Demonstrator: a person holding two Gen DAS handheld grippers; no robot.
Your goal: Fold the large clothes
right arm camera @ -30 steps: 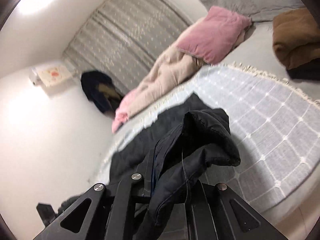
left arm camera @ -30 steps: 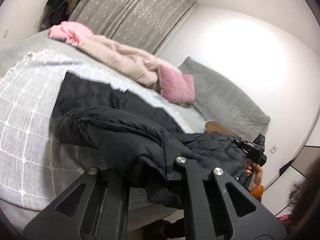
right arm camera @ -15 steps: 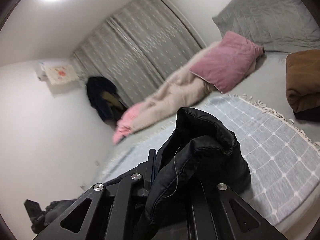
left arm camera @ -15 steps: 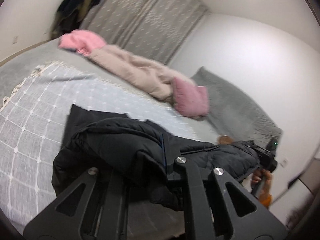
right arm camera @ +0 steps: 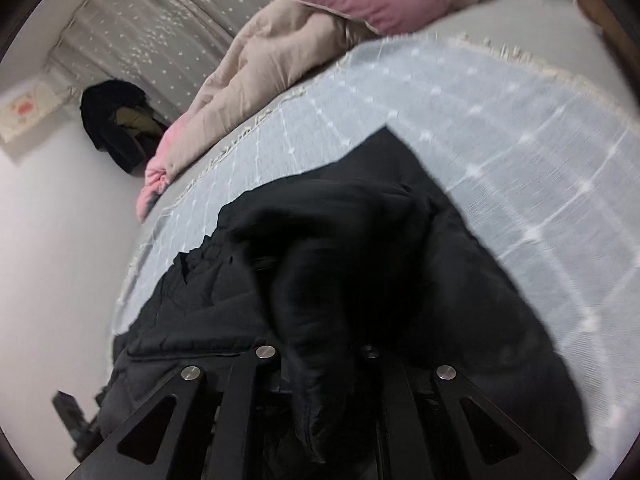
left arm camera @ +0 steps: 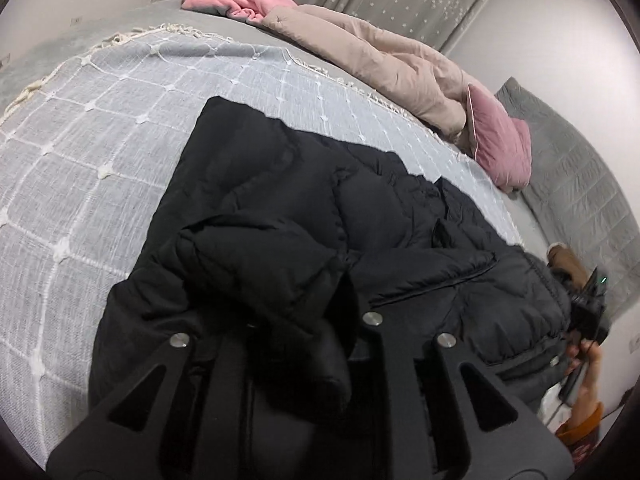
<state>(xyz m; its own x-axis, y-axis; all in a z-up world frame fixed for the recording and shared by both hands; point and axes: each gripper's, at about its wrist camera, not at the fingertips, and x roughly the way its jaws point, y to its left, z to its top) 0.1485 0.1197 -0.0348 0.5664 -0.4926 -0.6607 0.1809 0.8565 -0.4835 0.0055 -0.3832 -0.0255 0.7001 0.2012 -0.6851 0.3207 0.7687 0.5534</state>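
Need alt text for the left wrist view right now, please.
The left gripper pinches a bunched fold of a black puffer jacket spread on a pale checked blanket. A pink pillow and beige duvet lie beyond.

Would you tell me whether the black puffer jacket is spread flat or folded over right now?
Partly folded: the black puffer jacket lies on the checked blanket with its near edge doubled over itself.

The black jacket [left arm camera: 304, 216] bunches over the left tool [left arm camera: 304, 344], hiding its fingertips. It also buries the right tool [right arm camera: 320, 360], and that view is smeared with motion blur. A brown garment [left arm camera: 566, 260] and a hand [left arm camera: 588, 364] are half hidden at the right edge.
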